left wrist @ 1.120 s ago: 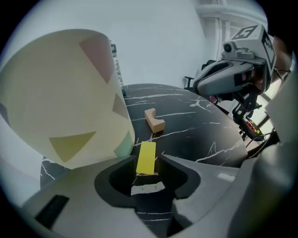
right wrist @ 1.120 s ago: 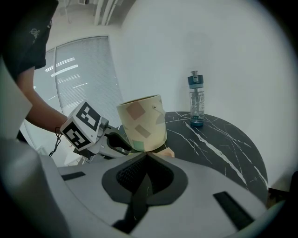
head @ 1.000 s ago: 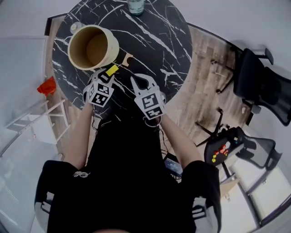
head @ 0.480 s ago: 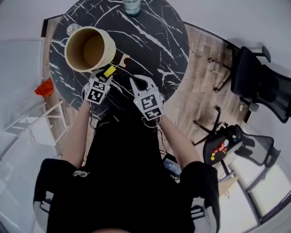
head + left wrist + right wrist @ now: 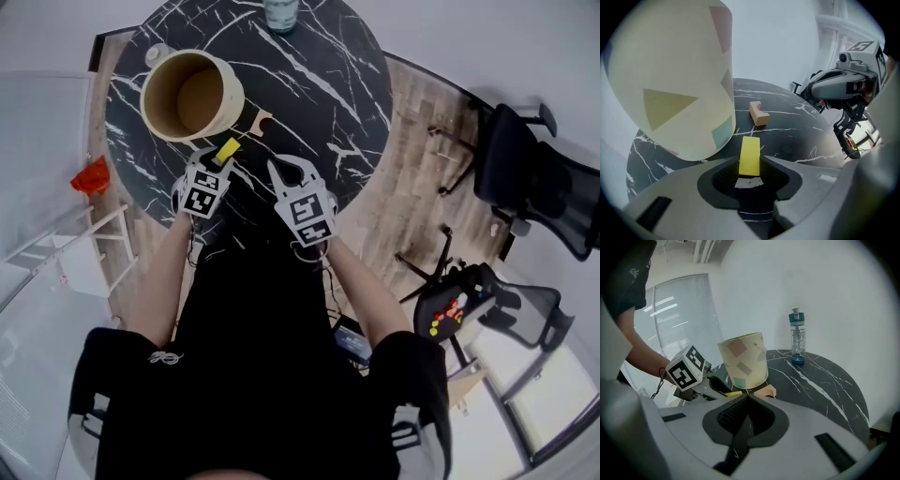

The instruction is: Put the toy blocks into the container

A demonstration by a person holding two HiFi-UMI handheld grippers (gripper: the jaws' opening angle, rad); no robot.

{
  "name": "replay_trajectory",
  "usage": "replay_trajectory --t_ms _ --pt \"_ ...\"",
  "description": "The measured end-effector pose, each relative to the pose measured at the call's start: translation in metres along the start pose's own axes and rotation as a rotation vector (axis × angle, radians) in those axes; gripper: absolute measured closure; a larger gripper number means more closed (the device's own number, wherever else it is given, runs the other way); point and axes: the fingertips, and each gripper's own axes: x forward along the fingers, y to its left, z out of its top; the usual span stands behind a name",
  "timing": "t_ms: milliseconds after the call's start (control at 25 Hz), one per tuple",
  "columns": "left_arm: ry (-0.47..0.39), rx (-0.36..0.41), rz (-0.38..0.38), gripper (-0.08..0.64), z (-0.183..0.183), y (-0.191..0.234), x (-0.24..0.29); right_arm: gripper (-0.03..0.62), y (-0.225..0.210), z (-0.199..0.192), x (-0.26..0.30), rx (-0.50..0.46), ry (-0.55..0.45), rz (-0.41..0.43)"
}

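Note:
A cream bucket-shaped container (image 5: 190, 94) stands on the round black marble table (image 5: 319, 84). My left gripper (image 5: 220, 161) hangs just in front of it, shut on a flat yellow block (image 5: 228, 150) that sticks out past its tips. In the left gripper view the yellow block (image 5: 750, 155) sits between the pads (image 5: 723, 174), beside the container (image 5: 670, 79); the jaws have just been closing on it. A tan notched block (image 5: 261, 119) lies on the table right of the container. My right gripper (image 5: 291, 171) is shut and empty, right of the left one.
A clear water bottle (image 5: 279, 14) stands at the table's far edge. A black office chair (image 5: 534, 178) is on the wooden floor to the right. A red object (image 5: 91, 176) and a white frame (image 5: 89, 244) lie left of the table.
The left gripper has rolled slightly with the yellow block still in it. The right gripper has stayed where it was.

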Motion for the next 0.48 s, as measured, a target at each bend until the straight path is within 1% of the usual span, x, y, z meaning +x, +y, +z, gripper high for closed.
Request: replay_trajectory --t_ms 200,480 --pt "-0.035 -0.074 0.041 0.426 -0.008 0.008 -0.015 0.595 0.012 0.003 0.007 -0.018 0.003 0.031" --pt "-0.067 -0.166 0.12 0.426 -0.027 0.026 -0.042 0.595 0.041 0.014 0.026 -0.073 0.006 0.111"
